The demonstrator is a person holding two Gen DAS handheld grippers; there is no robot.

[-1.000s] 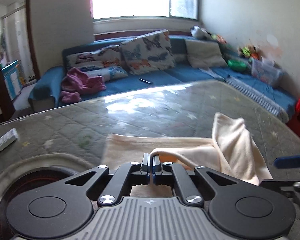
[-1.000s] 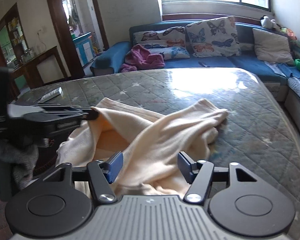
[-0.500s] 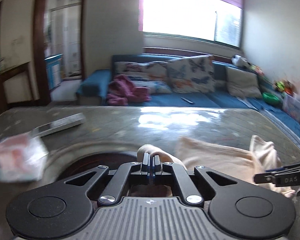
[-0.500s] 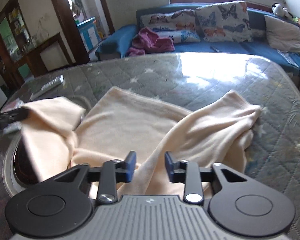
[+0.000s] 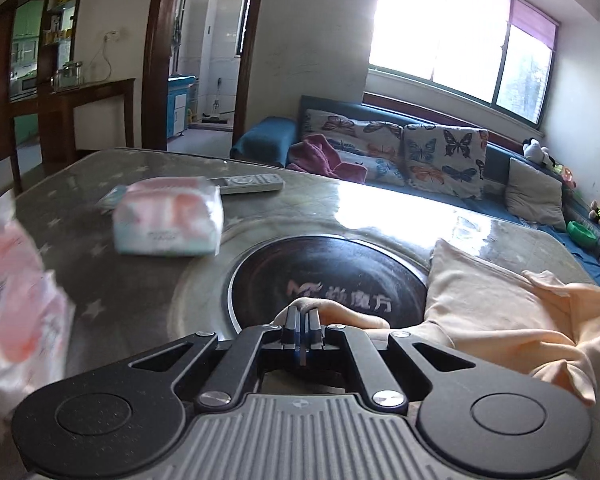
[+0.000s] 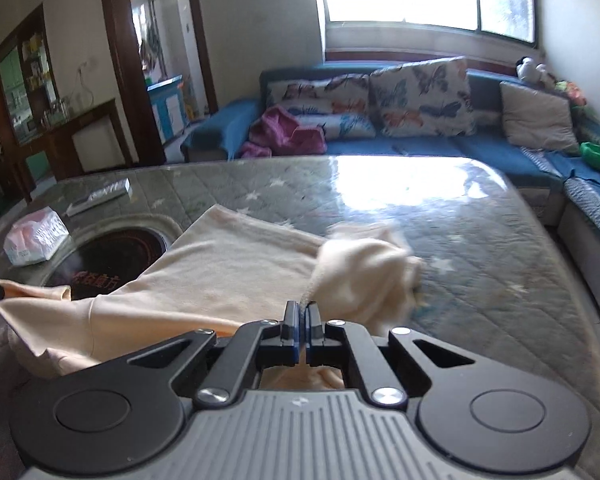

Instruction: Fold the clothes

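Observation:
A cream-coloured garment [image 6: 228, 276] lies partly spread on the quilted table top [image 6: 480, 248]. It also shows in the left wrist view [image 5: 496, 312]. My left gripper [image 5: 302, 320] is shut on a corner of the garment and holds it over the round black cooktop [image 5: 324, 280]. My right gripper [image 6: 300, 314] is shut on another edge of the garment, with a bunched fold [image 6: 368, 268] just ahead of it. The cloth stretches between the two grippers.
Tissue packs [image 5: 168, 216] and a remote control [image 5: 252, 182] lie on the table's left part. More packs [image 5: 16, 312] sit blurred at the far left. A blue sofa [image 6: 420, 136] with cushions and a pink cloth [image 6: 284, 132] stands behind the table.
My right gripper has closed on the garment. My left gripper has swung left with its corner, pulling the cloth out over the cooktop. The far fold has bunched up.

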